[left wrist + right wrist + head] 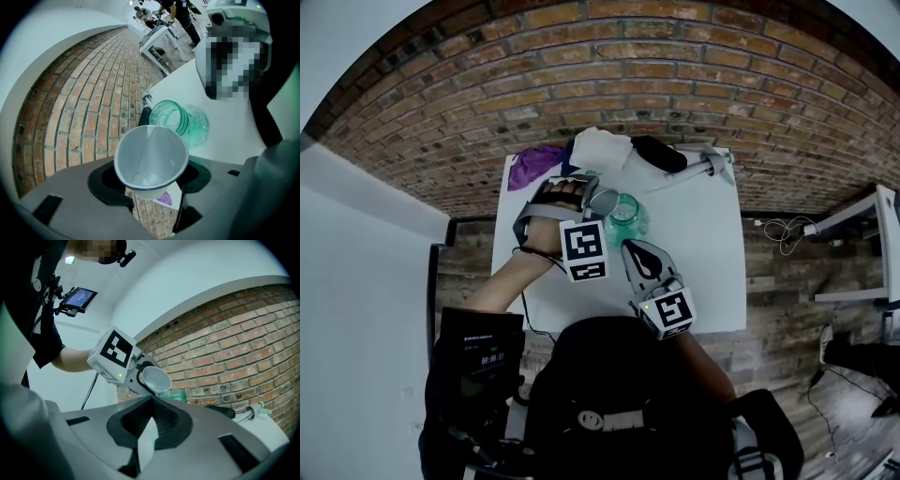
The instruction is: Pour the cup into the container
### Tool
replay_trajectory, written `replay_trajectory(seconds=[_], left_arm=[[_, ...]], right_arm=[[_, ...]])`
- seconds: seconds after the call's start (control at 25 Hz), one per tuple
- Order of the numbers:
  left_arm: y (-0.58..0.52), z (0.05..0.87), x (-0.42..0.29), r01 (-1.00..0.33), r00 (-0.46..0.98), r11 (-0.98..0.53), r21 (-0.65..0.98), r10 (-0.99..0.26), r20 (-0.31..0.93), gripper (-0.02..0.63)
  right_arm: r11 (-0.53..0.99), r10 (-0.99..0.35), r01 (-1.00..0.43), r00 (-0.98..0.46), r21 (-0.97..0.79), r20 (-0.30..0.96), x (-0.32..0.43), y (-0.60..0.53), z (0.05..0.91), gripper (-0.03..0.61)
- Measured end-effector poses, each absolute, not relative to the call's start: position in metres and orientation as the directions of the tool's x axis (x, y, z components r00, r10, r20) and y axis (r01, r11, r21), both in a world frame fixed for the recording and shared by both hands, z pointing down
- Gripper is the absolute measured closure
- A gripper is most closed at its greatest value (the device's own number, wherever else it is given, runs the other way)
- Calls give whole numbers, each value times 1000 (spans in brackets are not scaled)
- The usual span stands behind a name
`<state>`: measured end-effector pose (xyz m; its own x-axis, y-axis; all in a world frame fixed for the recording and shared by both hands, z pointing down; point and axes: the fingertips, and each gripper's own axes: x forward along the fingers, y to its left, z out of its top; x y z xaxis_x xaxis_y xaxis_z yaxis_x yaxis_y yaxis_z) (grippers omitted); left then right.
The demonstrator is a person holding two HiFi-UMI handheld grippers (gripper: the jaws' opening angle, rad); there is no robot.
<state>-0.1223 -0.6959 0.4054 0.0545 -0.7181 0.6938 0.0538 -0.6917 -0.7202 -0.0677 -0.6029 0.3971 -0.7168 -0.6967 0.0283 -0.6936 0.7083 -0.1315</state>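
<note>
— Worktop (712, 262) first: white, pushed against a brick wall (628, 66), and most of it bare. Where's the pour?

— Near the middle. The green container (625, 217) stands open there. The left gripper (584, 199) is clamped on the white paper cup (151, 161), which is tipped well over, its lip above the container's mouth.

— Anything left in it?

— Hard to say; the inside looks nearly empty. I'd keep the lip over the opening and tip further in a slow roll, so nothing runs down the outside. The squeeze should stay light, since paper would probably buckle.

— And the other hand?

— The right gripper (152, 400) has its jaws together on nothing and sits just beside the container, not touching it as far as I can tell. It could steady it.

— Clutter?

— All along the back edge: a white cloth (600, 148), a purple cloth (532, 167), something black (658, 153) and a syringe-like tool (698, 169). None of it is in the way.
</note>
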Motion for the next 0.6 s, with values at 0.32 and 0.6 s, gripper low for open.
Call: replay_trajectory(seconds=[0.32, 0.6], left_arm=[[-696, 406, -122, 63, 51, -688, -723, -721, 691, 333], [-698, 405, -121, 68, 52, -679, -731, -729, 682, 333]], right_arm=[[710, -695, -692, -718, -132, 30, -67, -603, 398, 578], [709, -695, -693, -718, -133, 35, -66, -603, 399, 578]])
